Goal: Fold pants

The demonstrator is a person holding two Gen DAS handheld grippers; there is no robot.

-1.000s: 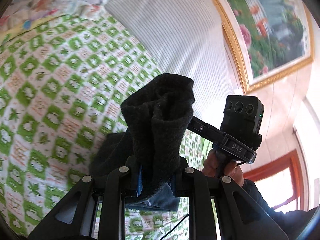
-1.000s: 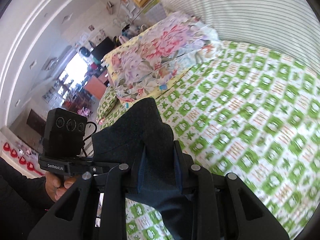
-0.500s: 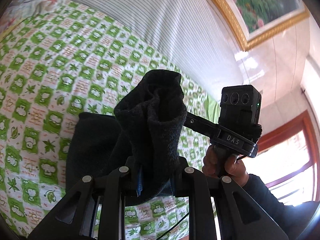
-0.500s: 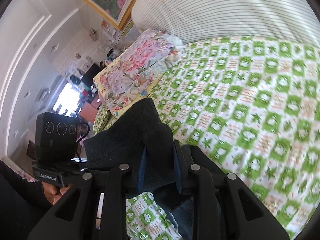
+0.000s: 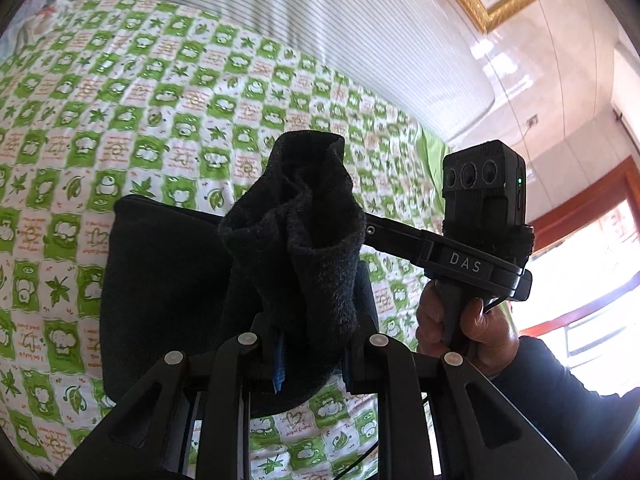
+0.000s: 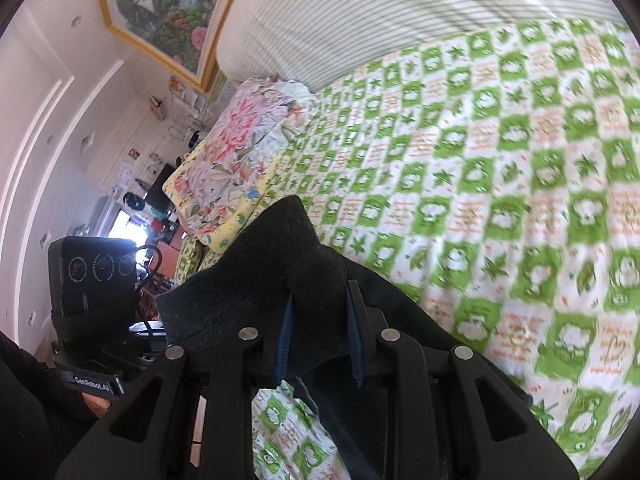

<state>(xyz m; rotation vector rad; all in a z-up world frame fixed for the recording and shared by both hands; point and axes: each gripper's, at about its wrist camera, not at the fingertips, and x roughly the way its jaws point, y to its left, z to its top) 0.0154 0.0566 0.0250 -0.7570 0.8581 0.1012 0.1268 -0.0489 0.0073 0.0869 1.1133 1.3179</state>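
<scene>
Since a second ago both grippers have tipped down, so more bed [image 5: 132,92] shows and less picture [image 6: 160,12]. One pair of pants [image 5: 304,240] hangs between two grippers. Left gripper [image 5: 312,344] points toward 12 o'clock, jaws clenched on a bunched hem; right gripper [image 6: 320,332] likewise, jaws clamped on cloth. One hand [image 5: 464,328] shows at 3 o'clock; pads mostly hidden.

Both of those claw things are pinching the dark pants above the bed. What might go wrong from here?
The left gripper clamps a thick bunched wad of the pants, so the fold may land lumpy. The right gripper pinches only a corner; it might slip out. The cloth also hides the green quilt beneath, making placement harder to judge.
</scene>
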